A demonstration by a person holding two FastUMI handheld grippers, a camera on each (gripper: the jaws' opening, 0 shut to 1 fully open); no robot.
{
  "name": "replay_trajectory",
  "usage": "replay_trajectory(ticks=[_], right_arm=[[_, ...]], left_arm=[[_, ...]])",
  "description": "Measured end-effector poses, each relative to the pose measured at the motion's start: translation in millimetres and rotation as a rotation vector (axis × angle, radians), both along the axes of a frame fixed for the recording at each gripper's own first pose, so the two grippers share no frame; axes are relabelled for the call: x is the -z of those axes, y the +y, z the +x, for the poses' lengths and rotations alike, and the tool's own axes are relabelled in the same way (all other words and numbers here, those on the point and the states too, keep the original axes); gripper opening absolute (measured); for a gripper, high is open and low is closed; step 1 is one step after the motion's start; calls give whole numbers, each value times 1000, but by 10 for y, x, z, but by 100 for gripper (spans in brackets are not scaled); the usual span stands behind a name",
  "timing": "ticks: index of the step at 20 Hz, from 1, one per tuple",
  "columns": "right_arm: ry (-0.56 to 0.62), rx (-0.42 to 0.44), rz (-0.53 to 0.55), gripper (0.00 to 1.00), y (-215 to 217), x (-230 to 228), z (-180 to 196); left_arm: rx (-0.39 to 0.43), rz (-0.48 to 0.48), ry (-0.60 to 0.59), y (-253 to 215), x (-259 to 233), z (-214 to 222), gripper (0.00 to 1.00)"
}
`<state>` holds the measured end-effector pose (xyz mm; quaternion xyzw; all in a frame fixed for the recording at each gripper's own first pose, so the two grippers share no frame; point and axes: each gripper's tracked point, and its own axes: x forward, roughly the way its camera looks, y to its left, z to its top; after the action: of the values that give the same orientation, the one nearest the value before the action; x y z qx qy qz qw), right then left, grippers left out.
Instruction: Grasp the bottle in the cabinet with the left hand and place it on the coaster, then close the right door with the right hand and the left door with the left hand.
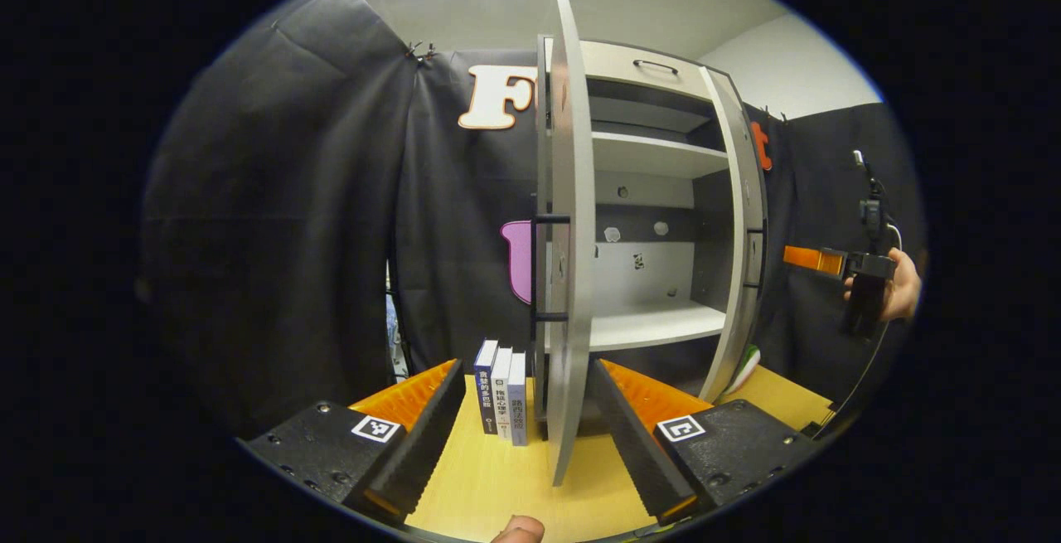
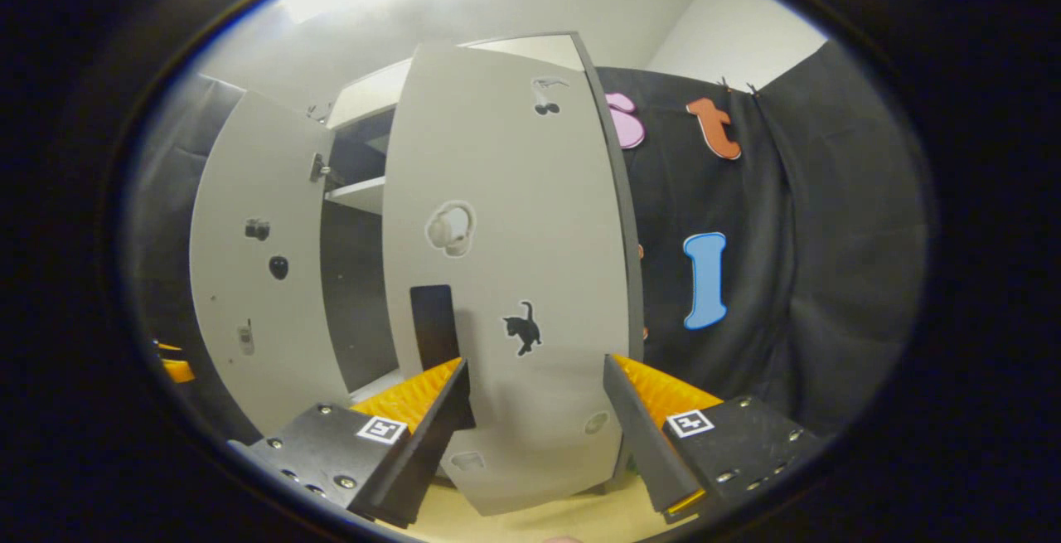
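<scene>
The left door [image 1: 570, 261] is standing edge-on between the spread fingers, with books [image 1: 501, 391] blocking just left; the shelves [image 1: 655, 323] are lying open beyond.

A cabinet [image 1: 655, 195] stands on the table [image 1: 497, 477] against the booth's back wall, both doors swung open. In the left gripper view, the left door [image 1: 568, 278] juts edge-on toward the camera, with the right door [image 1: 738, 236] angled out beyond it and shelves [image 1: 655, 323] between them. Three books [image 1: 501, 394] stand upright on the table just left of the left door, near the cabinet's front corner. The left gripper [image 1: 526, 419] straddles that door's lower edge, one finger on each side. Farther right, a hand [image 1: 902, 286] holds the other gripper beside the right door. In the right gripper view, the right gripper [image 2: 535, 419] sits before the right door's [image 2: 506, 278] outer face, with the left door [image 2: 257, 261] behind to the left.
</scene>
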<state>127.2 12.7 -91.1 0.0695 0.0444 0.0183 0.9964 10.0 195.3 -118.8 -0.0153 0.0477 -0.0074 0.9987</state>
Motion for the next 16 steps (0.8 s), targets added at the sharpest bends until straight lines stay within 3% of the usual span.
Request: replay_trajectory(ticks=[1,2,3,4,6,8,10,11,12,13,14,15,16], right_arm=[[-2,-7,4,98,28,15,-54],[1,-18,11,94,83,44,-100],[3,-31,13,98,142,68,-147],[6,-45,10,94,190,90,-184],[12,-62,-2,98,250,126,-246],[6,-76,-8,94,320,126,-317],[2,-87,10,98,374,115,-371],[2,-92,21,94,409,114,-405],[5,-94,29,98,411,107,-441],[4,-102,30,94,419,107,-484],[-3,-103,27,94,399,91,-510],[-8,-107,23,94,377,90,-537],[-9,-108,18,98,349,94,-556]], left_arm=[[3,-11,4,80,26,41,97],[-6,-14,8,181,40,72,97],[-14,-9,7,293,40,104,94],[-26,-3,3,401,28,142,97],[-46,4,-7,584,-16,207,97],[-50,11,-15,702,-27,267,93],[-58,20,-13,799,-41,334,96],[-60,20,-12,838,-59,385,93],[-62,17,-9,865,-73,432,96],[-61,8,-12,875,-112,485,93],[-48,-2,-13,852,-142,537,96],[-42,-3,-25,834,-194,573,93],[-42,7,-36,842,-278,625,99]])
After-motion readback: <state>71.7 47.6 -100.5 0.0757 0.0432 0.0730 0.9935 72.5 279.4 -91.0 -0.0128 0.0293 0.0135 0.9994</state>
